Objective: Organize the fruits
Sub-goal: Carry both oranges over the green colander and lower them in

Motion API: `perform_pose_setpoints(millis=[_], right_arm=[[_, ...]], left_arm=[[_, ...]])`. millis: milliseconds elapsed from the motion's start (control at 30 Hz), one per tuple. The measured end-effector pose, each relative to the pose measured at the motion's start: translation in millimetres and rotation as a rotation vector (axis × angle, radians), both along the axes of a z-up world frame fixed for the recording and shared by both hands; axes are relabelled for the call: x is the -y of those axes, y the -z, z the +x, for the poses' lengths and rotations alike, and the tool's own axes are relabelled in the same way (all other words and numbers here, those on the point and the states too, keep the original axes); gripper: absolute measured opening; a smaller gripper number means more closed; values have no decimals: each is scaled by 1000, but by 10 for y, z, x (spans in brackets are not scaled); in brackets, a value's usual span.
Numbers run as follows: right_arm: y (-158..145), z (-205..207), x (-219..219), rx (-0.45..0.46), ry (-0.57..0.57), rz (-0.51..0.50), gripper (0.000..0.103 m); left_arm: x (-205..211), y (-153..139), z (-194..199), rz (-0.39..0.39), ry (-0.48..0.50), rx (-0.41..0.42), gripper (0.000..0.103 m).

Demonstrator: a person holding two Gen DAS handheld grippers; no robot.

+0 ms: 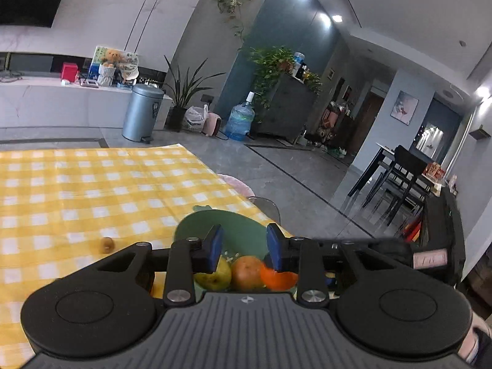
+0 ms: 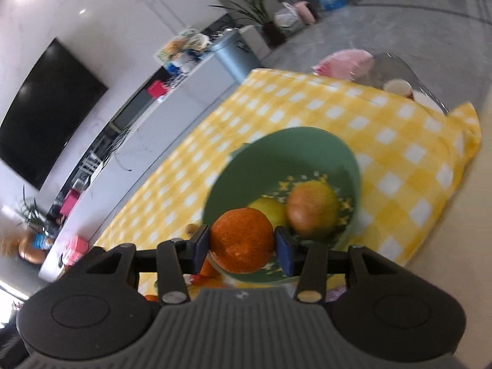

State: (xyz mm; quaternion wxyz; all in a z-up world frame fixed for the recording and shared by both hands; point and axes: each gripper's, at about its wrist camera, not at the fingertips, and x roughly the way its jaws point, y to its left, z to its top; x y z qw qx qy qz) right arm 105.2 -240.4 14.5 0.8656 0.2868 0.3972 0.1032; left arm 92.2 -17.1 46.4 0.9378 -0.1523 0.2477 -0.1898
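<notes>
A green bowl (image 2: 289,144) sits on the yellow checked tablecloth (image 2: 307,104) near the table's edge. It holds a yellow-green fruit (image 2: 267,209) and a reddish apple (image 2: 313,209). My right gripper (image 2: 243,244) is shut on an orange mandarin (image 2: 243,240), held over the bowl's near rim. In the left wrist view my left gripper (image 1: 244,247) is open and empty above the bowl (image 1: 233,224), with the yellow-green fruit (image 1: 215,276), the apple (image 1: 247,272) and the mandarin (image 1: 278,278) below it. A small brown kiwi (image 1: 106,244) lies on the cloth to the left.
The table's edge is just right of the bowl, with a pink seat (image 2: 344,61) and a clear chair (image 1: 266,206) beyond it. Two round lids (image 2: 398,87) sit past the cloth's far corner. More orange pieces (image 2: 206,273) lie under my right gripper.
</notes>
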Motion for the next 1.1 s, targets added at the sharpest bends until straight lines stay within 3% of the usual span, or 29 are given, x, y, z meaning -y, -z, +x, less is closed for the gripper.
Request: perform_pose_setpoints(millis=[167, 333, 400, 500, 600, 900, 1100], right_arm=[[191, 87, 53, -46, 16, 0, 43], [329, 150, 34, -72, 21, -2, 43], [388, 177, 28, -81, 22, 0, 43], [391, 167, 20, -78, 15, -1, 43], [398, 173, 29, -76, 14, 1, 43], [398, 168, 44, -71, 5, 20, 43], [393, 172, 26, -68, -1, 19, 43]], left_arm=[[3, 303, 252, 29, -64, -103, 31], [-153, 540, 237, 48, 33, -204, 32], [-195, 621, 268, 55, 58, -231, 37], [-126, 711, 257, 144, 113, -226, 44], [-12, 846, 201, 222, 193, -242, 44], [290, 1012, 251, 451, 217, -180, 48], [379, 1125, 371, 495, 211, -211, 54]])
